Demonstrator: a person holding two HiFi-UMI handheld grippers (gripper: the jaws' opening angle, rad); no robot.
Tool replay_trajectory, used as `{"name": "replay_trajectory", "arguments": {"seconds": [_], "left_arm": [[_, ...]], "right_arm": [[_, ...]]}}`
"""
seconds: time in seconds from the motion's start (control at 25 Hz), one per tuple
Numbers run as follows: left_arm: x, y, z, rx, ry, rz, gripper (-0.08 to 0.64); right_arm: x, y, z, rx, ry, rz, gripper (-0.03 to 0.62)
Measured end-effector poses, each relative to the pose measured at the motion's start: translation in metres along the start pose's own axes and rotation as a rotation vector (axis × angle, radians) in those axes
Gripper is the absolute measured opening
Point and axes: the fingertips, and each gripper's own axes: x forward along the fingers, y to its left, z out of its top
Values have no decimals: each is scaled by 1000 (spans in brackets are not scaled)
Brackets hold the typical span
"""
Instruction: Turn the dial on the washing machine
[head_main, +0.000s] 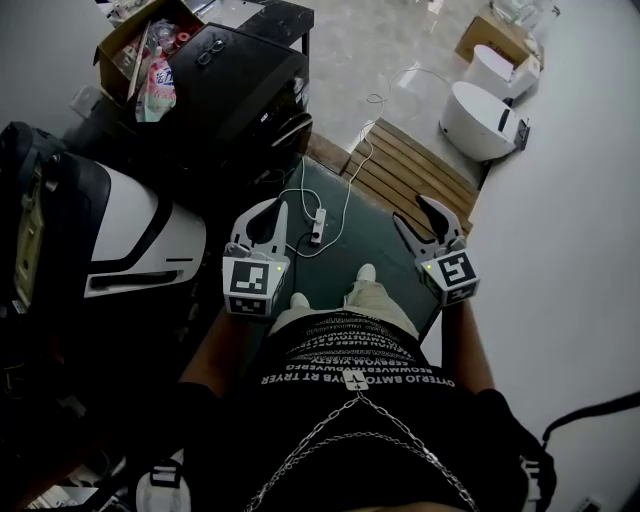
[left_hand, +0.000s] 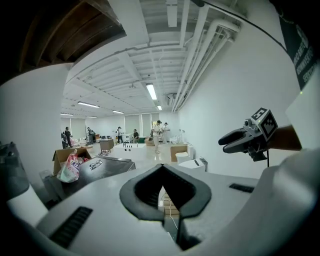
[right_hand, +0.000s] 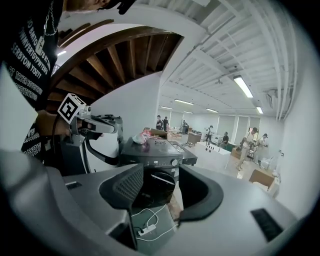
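Shirt: black printed shirt (head_main: 360, 365) with a chain across it, filling the near edge of the head view.
Cardboard box: far left (head_main: 125, 45), open, with bags inside, just beside the washing machine.
Washing machine: dark (head_main: 235, 85), far left of the person, front door facing the claws.
Dial: round knob (right_hand: 174, 162) at the right end of the machine's front panel, well apart from both claws.
Left claw: (head_main: 280, 206) tips closed together, nothing held, raised above the floor.
Power strip: white (head_main: 318, 228), on the floor between the claws, cable trailing.
Right claw: (head_main: 412, 209) jaws wide, empty, pointing toward the machine.
Toilets: white (head_main: 478, 118), far right.
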Motion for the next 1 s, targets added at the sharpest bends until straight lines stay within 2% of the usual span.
{"name": "replay_trajectory", "arguments": {"seconds": [0.12, 0.28, 0.44, 0.52, 0.76, 1.0], "left_arm": [[28, -8, 24, -10, -37, 17, 5], [70, -19, 58, 25, -73, 64, 5], [102, -33, 86, 19, -88, 114, 5], [110, -39, 86, 16, -78, 140, 5], [110, -38, 76, -32, -14, 273, 5], [92, -34, 47, -90, 43, 358, 5]], "right_arm": [[10, -33, 5, -2, -23, 31, 219], [21, -78, 10, -18, -43, 79, 218], [28, -120, 13, 16, -40, 120, 218], [31, -132, 12, 36, -38, 159, 218], [47, -162, -9, 7, -44, 249, 217], [77, -154, -14, 27, -42, 351, 215]]}}
